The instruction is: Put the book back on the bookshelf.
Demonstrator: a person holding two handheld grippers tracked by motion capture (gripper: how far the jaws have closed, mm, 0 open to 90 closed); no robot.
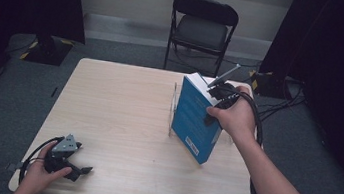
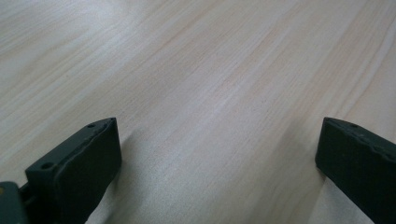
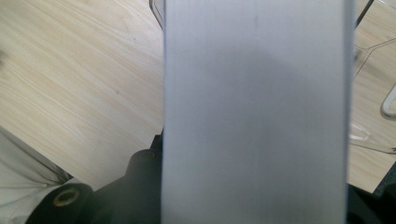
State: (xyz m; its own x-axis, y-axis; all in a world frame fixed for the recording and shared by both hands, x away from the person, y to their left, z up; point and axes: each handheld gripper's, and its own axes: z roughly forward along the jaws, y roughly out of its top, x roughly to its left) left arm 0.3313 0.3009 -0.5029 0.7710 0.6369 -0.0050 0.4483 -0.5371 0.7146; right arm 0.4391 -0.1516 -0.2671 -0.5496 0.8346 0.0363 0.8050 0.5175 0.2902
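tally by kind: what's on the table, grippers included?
Blue book: 1
Clear acrylic stand: 1
Grippers: 2, left gripper and right gripper
Total: 4

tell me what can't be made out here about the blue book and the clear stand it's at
- Blue book, high view: cover text too small to read; the right hand covers its far top corner.
- Book's page edge, right gripper view: blocks the jaw tips, so the contact itself is unseen.
- Clear stand, high view: mostly behind the book; whether the book sits in it is unclear.
- Left gripper, left gripper view: jaws cut off by the bottom edge.
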